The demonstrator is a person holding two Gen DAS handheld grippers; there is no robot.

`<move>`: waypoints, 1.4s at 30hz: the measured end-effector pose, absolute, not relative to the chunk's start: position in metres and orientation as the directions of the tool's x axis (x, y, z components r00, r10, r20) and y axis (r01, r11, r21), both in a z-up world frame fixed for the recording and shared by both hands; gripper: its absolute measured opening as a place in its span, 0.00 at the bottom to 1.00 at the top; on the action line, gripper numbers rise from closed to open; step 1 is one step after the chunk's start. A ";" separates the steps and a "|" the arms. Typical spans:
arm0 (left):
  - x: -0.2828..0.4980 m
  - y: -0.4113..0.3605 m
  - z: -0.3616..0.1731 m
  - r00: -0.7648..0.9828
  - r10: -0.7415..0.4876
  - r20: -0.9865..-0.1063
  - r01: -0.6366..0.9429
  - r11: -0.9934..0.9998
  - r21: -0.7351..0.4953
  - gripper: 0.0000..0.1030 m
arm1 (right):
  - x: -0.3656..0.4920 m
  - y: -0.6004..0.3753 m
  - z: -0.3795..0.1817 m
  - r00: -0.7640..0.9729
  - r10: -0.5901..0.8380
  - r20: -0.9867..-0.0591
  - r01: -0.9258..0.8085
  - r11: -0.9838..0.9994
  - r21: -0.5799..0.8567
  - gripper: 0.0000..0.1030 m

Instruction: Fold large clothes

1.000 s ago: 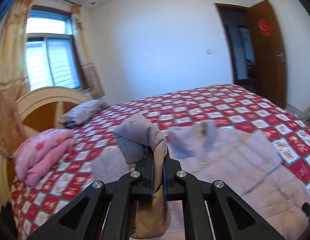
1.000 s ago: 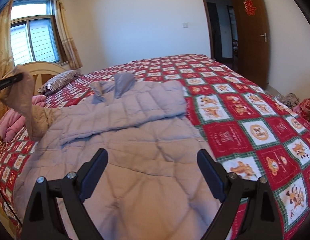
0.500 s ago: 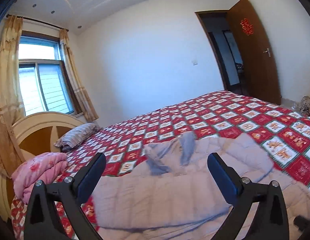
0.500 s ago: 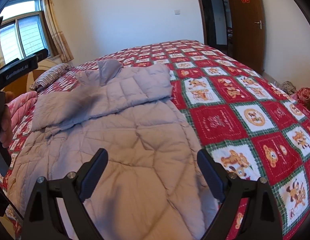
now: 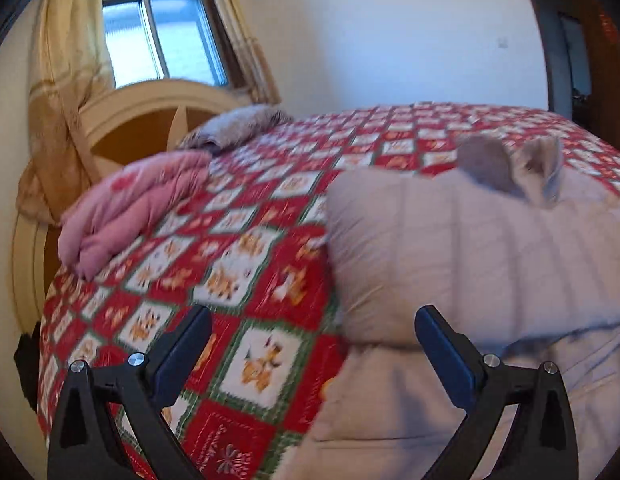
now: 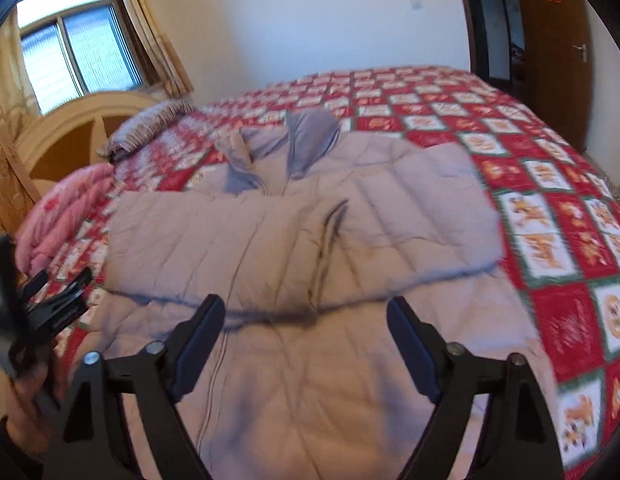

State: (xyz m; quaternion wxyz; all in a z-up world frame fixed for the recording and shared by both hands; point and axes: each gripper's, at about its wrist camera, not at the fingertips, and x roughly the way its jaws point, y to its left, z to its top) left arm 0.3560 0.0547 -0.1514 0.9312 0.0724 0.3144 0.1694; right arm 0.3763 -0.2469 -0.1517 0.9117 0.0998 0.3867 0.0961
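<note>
grey puffer jacket lies flat on bed, both sleeves folded across chest — approx halfway. left tongs & right tongs both spread wide, empty. body fold left.

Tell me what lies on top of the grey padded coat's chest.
Both sleeves lie folded across the coat, meeting near the middle and covering the chest. The collar shows above them. The front under the sleeves is hidden. Neither tongs touch it.
</note>
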 end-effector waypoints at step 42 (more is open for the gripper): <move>0.506 0.040 -0.201 0.635 0.241 -0.734 -0.248 0.964 0.102 0.99 | 0.442 -0.238 -0.193 0.687 0.190 -0.702 -0.025 0.971 0.239 0.49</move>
